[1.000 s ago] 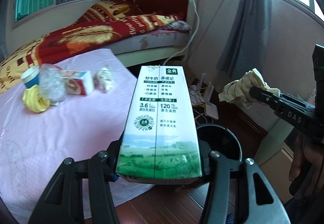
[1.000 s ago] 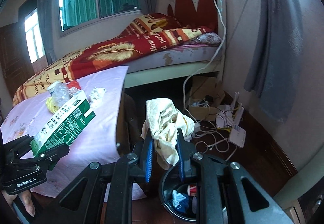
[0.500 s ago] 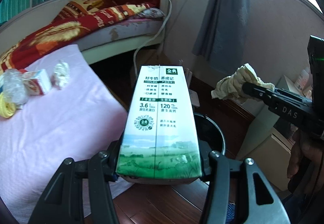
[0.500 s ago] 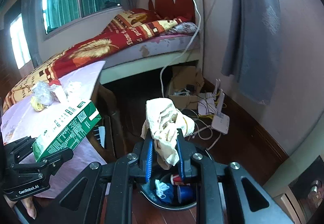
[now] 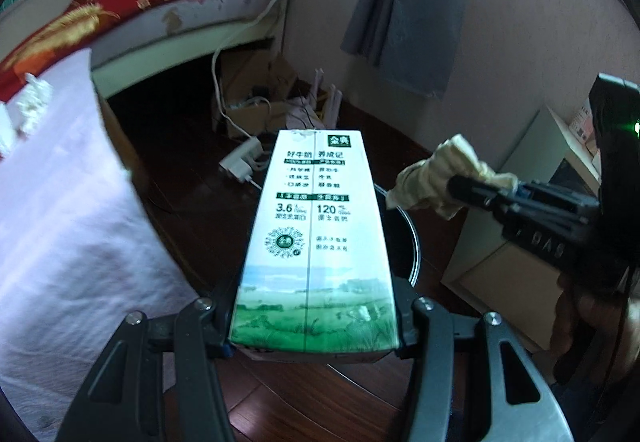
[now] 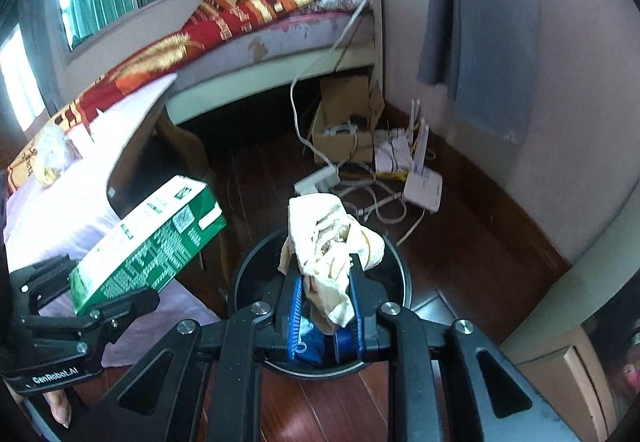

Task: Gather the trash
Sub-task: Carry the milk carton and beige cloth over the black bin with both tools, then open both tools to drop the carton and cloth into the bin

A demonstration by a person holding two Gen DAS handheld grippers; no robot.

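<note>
Grippers (image 6: 325, 306) with carton (image 5: 316, 242) and rag (image 6: 332, 242) have dropped toward bin (image 6: 402, 282).

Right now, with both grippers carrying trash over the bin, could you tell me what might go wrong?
1. The carton sits over the bin rim's left edge rather than its middle; released there, it could tip onto the floor.
2. The rag drapes over the right gripper's jaws, so it may snag when they open.
3. The carton is long; it might lodge across the bin's mouth.
4. The left gripper is near the right; they could collide.
</note>
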